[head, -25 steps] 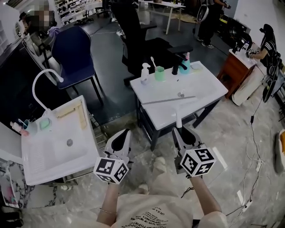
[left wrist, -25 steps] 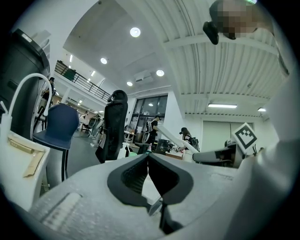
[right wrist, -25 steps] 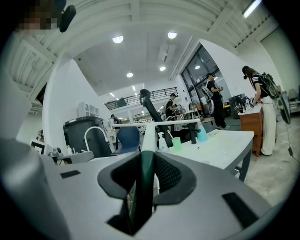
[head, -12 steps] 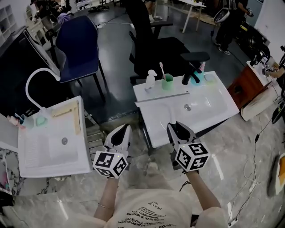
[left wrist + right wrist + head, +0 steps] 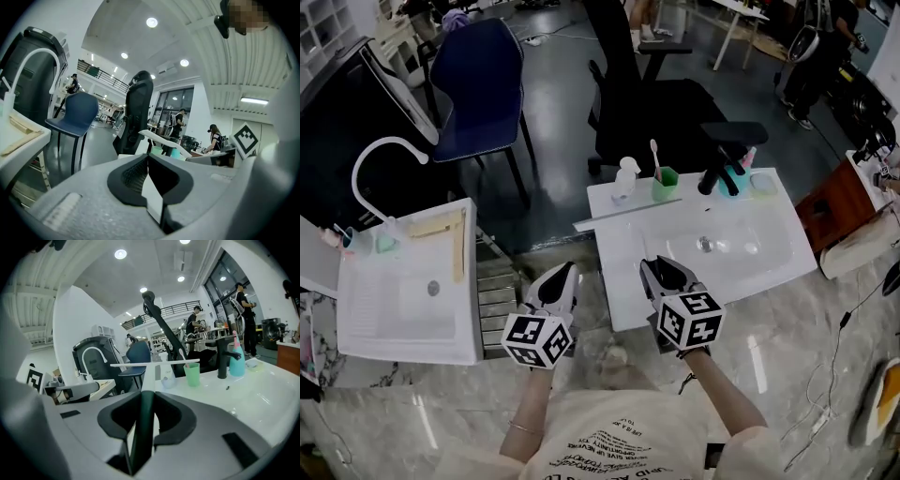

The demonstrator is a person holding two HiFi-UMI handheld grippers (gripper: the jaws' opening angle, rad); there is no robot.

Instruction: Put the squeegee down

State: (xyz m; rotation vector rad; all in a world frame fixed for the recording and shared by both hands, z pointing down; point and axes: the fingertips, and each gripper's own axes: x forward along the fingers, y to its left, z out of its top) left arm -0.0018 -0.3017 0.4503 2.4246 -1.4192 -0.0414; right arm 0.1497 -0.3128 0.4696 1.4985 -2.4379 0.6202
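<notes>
Item: squeegee (image 5: pixel 628 213). White handle clenched in the jaws of the right gripper (image 5: pixel 654 266), blade apparently lifted over the back-left edge of the white sink counter (image 5: pixel 750 272), just in front of the soap bottle (image 5: pixel 625 176) & green cup (image 5: pixel 664 184). A sec ago the blade hung over the basin's middle near the drain (image 5: pixel 705 244), so it has been carried left w/ the hand. Left gripper (image 5: pixel 563 271): jaws closed on nothing, off the counter's front-left corner, likewise shifted left; squeegee not yet put down, release prob. next.

The squeegee (image 5: pixel 628 213) is grey, the sink (image 5: pixel 741 272) white, the cup (image 5: pixel 665 184) green, the chair (image 5: pixel 478 84) blue
</notes>
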